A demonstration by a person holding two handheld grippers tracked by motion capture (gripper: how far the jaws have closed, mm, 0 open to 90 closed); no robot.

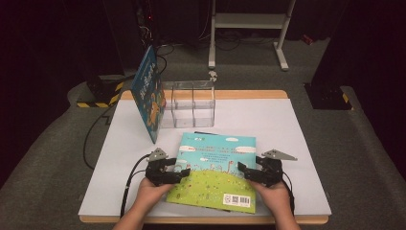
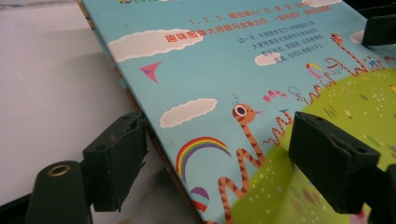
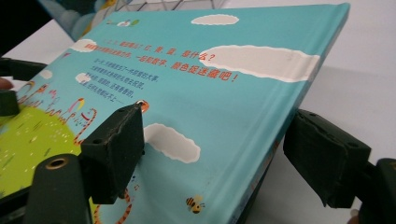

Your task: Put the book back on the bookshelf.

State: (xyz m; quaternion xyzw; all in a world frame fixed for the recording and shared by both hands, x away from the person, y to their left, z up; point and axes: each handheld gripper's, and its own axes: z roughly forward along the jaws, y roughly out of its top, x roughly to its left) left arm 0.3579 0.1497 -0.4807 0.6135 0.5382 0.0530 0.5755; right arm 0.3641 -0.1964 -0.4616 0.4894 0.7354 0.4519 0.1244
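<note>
A picture book (image 1: 216, 165) with a sky-blue and green cover lies at the near middle of the white table (image 1: 287, 124). My left gripper (image 1: 180, 172) is at its left edge and my right gripper (image 1: 242, 170) at its right edge, each held in a hand. In the left gripper view the book (image 2: 233, 84) runs slantwise between the wide jaws of my left gripper (image 2: 219, 135), one jaw over the cover and one against the outer edge. My right gripper (image 3: 219, 135) straddles the other edge of the book (image 3: 201, 79) the same way, with a gap at its outer jaw.
A second blue book (image 1: 149, 96) stands upright and leans on a clear divided box (image 1: 192, 103) at the back of the table. Cables trail from both grippers toward the near edge. A white metal stand (image 1: 249, 21) is on the floor behind.
</note>
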